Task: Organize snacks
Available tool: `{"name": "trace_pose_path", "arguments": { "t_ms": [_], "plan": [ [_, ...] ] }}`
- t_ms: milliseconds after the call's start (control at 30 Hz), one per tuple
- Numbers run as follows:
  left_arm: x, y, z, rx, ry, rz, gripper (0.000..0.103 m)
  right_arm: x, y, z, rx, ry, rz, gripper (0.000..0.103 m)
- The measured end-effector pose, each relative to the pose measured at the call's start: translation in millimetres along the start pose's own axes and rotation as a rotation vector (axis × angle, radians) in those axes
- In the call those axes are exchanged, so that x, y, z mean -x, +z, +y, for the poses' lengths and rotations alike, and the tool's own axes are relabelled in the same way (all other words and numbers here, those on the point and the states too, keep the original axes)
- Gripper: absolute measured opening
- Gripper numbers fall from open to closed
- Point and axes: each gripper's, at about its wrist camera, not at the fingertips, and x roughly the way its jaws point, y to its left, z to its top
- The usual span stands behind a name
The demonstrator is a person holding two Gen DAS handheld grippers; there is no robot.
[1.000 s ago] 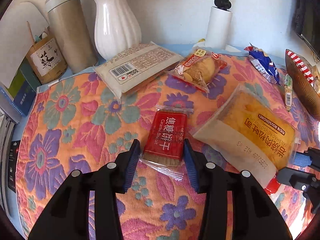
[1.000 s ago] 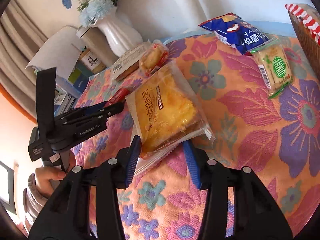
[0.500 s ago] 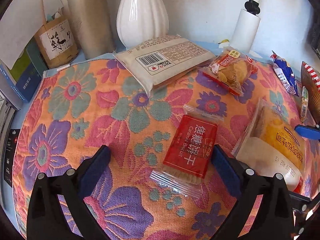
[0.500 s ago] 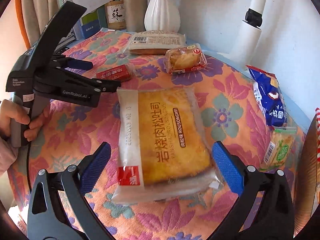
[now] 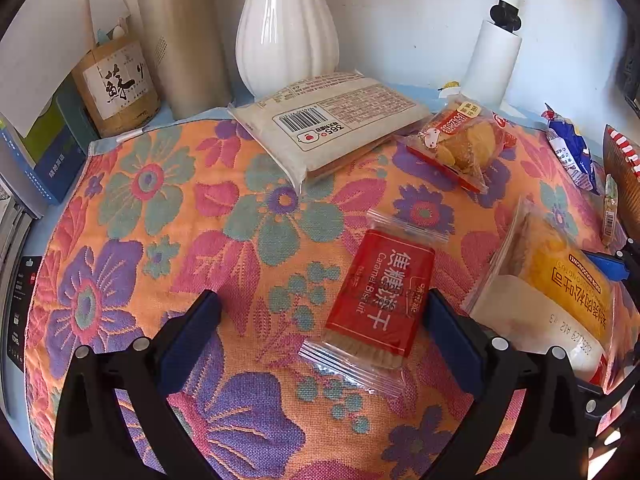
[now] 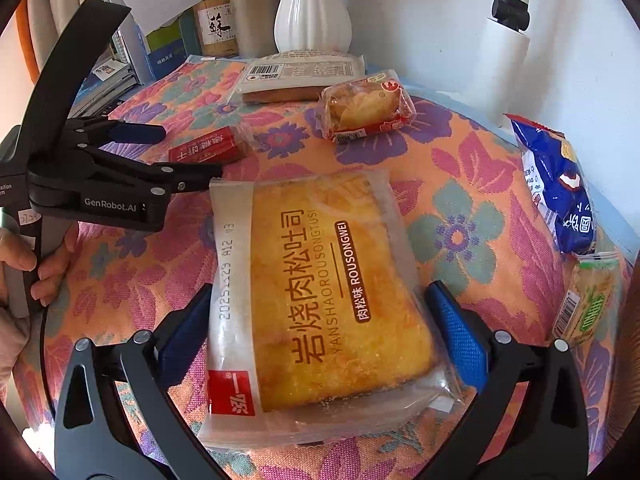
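Note:
A red caramel biscuit pack (image 5: 380, 300) lies flat on the floral cloth, between the wide-open fingers of my left gripper (image 5: 320, 320), nearer the right finger. My right gripper (image 6: 320, 320) is open too, its blue pads straddling a large yellow toast bread pack (image 6: 316, 300) without squeezing it. The left gripper (image 6: 120, 160) shows in the right wrist view, a hand (image 6: 24, 256) on its handle, over the red pack (image 6: 204, 150). Farther back lie a white barcode pack (image 5: 332, 124) and a small pastry pack (image 5: 460, 144).
A white vase (image 5: 286, 24), beige flask (image 5: 180, 36), brown labelled jar (image 5: 118, 84) and white roll holder (image 5: 494, 60) stand along the back wall. A blue snack bag (image 6: 560, 188) and green cracker pack (image 6: 588, 300) lie right, beside a wicker basket (image 5: 624, 168). Books (image 5: 36, 160) stack left.
Both grippers opened from narrow to wide over the last second. The left one dropped closer around the red biscuit pack; the right one swung round and settled over the toast pack.

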Motion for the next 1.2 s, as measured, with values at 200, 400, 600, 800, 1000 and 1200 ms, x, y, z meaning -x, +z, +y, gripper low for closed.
{"name": "trace_pose_path", "arguments": {
  "t_ms": [200,400,600,800,1000,1200],
  "plan": [
    [-0.1,0.3,0.4,0.0,0.0,0.0,0.098,-0.8,0.4,-0.4,-0.004,0.004,0.001,0.1],
    [0.1,0.4,0.4,-0.001,-0.001,0.001,0.098,-1.0,0.5,-0.5,-0.004,0.004,0.001,0.1],
    [0.5,0.3,0.0,-0.001,-0.003,0.001,0.098,-0.7,0.6,-0.5,-0.004,0.003,0.001,0.1],
    [1.7,0.7,2.2,0.0,-0.007,0.0,0.098,-0.2,0.2,-0.7,-0.004,0.003,0.0,0.1],
    [1.3,1.7,1.1,0.001,-0.007,0.001,0.098,0.1,0.6,-0.4,-0.006,0.001,-0.001,0.1],
    [1.5,2.0,1.4,0.0,-0.008,0.001,0.098,0.3,0.8,-0.5,-0.006,0.002,-0.001,0.1]
  ]
}}
